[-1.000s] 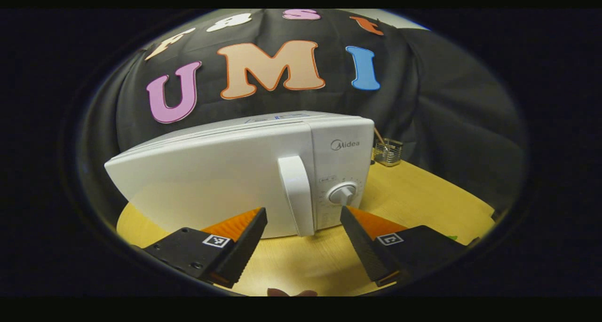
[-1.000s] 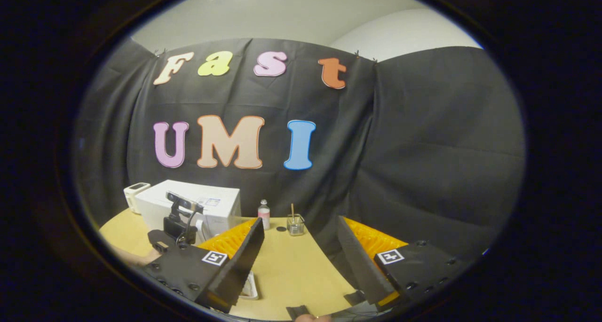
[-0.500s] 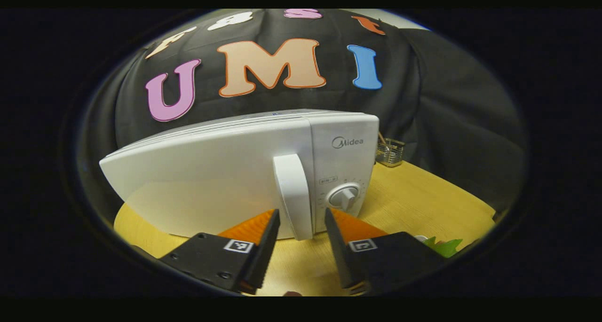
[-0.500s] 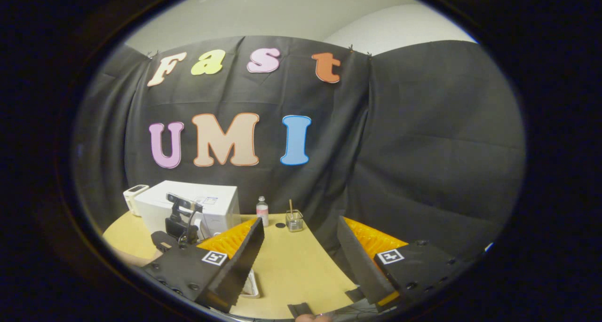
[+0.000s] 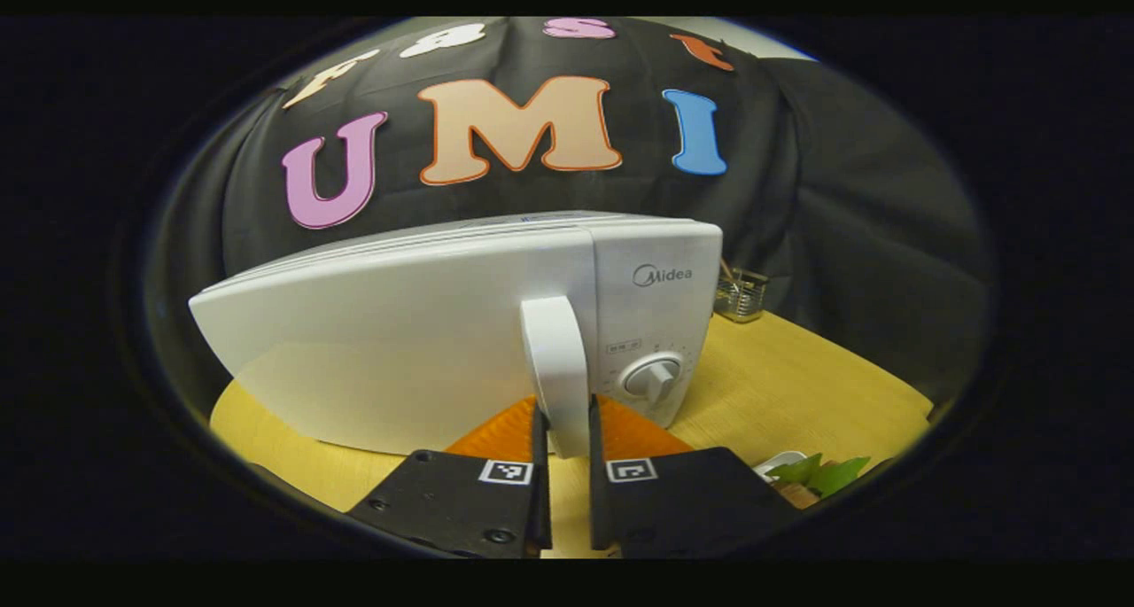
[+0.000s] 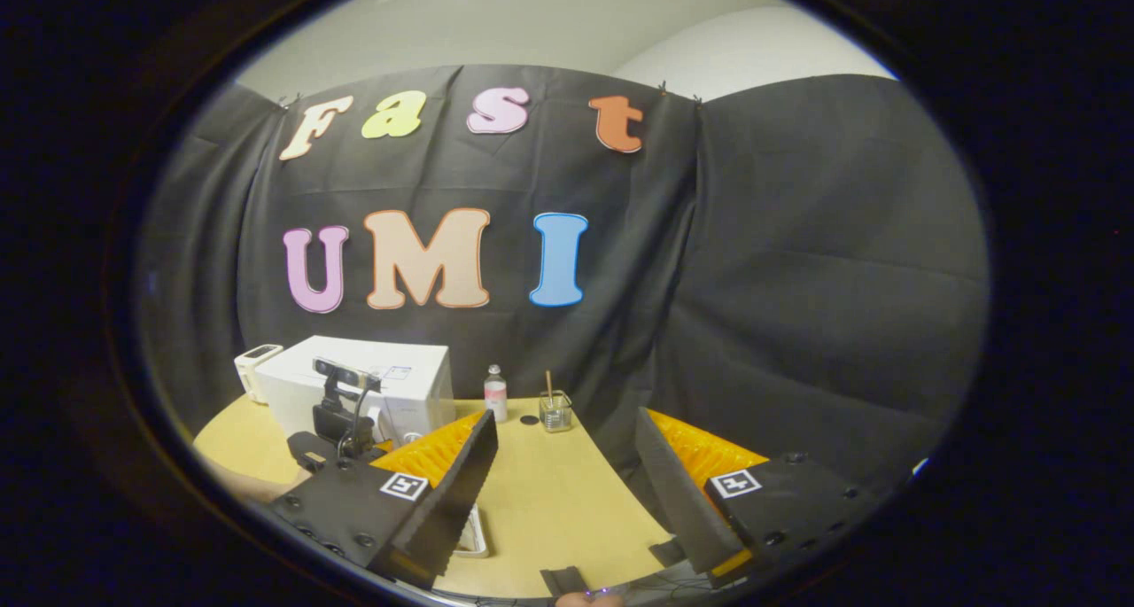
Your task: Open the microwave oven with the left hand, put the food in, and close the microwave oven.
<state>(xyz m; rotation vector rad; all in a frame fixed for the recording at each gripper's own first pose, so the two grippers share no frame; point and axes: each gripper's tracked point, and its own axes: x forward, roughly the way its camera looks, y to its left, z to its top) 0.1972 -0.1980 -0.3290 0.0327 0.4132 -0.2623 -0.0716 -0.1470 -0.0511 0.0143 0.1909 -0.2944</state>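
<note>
White microwave oven (image 5: 425, 341) standing on the yellow surface (image 5: 797, 385), door shut, seen close up in the left gripper view. Left gripper (image 5: 564, 430) at the lower end of the microwave's vertical door handle (image 5: 556, 368), jaws closed in on the handle from both sides, each finger against it. Round dial (image 5: 654, 378) just beside the handle on the microwave's control panel. Small wire basket (image 5: 741, 292) behind the microwave's dial-side corner, near the black cloth wall. Green leafy food (image 5: 819, 474) with a bit of a white dish (image 5: 778, 461) in front of the microwave's dial side, low at the edge of that view.

In the right gripper view, right gripper (image 6: 567, 452) held well away from the microwave (image 6: 390, 385), jaws spread wide with nothing between them. Left gripper's body (image 6: 341, 412) in front of the microwave. Small white device (image 6: 252, 368) beside the microwave's far side. Small bottle (image 6: 495, 392) and a glass jar (image 6: 555, 410) holding a stick, both beside the microwave near the wall. Edge of a white tray (image 6: 478, 536) by the right gripper's finger, on the microwave's side.
</note>
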